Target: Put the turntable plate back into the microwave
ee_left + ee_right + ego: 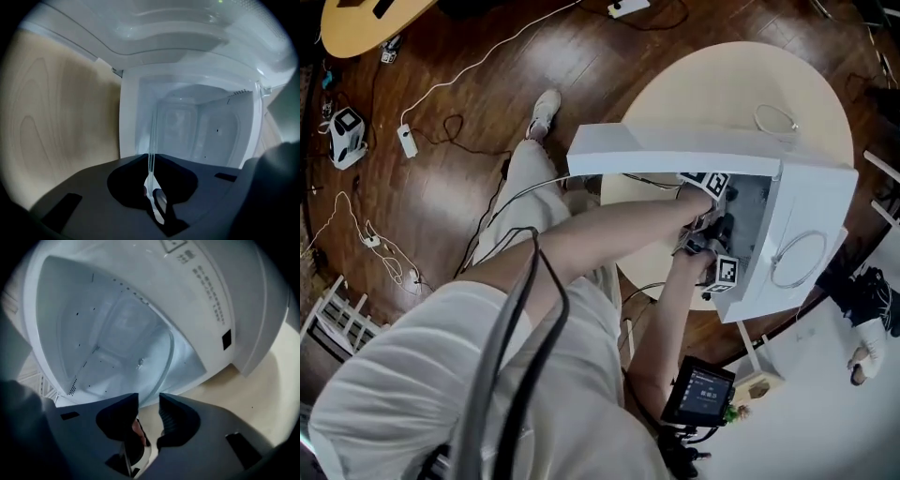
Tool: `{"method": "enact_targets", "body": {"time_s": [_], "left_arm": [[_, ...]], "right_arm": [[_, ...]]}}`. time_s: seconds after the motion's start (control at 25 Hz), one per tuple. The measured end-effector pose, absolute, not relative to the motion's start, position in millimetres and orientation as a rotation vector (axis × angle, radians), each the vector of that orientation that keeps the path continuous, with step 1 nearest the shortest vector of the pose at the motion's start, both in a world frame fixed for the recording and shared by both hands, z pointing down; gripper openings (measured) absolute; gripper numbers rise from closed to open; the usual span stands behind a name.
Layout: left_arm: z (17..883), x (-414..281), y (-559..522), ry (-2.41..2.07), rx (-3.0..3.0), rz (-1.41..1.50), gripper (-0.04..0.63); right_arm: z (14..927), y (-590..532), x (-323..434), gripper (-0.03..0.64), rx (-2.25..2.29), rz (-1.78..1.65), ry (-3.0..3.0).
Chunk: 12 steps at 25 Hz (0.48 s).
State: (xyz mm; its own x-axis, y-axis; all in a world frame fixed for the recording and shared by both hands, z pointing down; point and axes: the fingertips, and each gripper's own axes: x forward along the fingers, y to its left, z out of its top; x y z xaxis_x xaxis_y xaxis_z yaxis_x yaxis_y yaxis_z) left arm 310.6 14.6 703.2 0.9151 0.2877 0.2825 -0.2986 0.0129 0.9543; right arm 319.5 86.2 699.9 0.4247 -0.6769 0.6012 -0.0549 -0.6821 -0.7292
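Observation:
The white microwave [675,150] stands on a round wooden table [741,84], and both grippers reach into its open cavity [750,211]. In the left gripper view the clear glass turntable plate [151,140] shows edge-on as a thin upright line, and my left gripper [151,161] is shut on its rim. In the right gripper view the plate's curved rim [169,357] sweeps across the cavity floor [112,357] down to the gap of my right gripper [148,404]. Its jaws stand apart and do not press on the glass. From above, the arms hide the plate.
The microwave's white door panel [825,216] stands to the right of the opening. A wire loop [776,118] lies on the table behind it. A small screen [703,392] sits near my right elbow. Cables and a power strip [406,141] lie on the wooden floor.

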Motion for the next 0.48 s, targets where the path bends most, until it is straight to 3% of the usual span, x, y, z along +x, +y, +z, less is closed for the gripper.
{"method": "enact_targets", "body": {"time_s": [0.08, 0.44, 0.48], "left_arm": [[703.2, 309.3, 17.5, -0.001, 1.509, 0.458, 0.04], [702.8, 307.0, 37.6, 0.06, 1.653, 0.556, 0.051], [702.9, 306.1, 40.3, 0.064, 1.697, 0.592, 0.057]], "right_arm": [[704.3, 82.6, 319.4, 0.107, -2.058, -1.264, 0.639], [687.8, 114.3, 342.8, 0.09, -2.36, -1.104, 0.511], [686.2, 116.2, 346.4, 0.065, -2.402, -1.09, 0.512]]}}
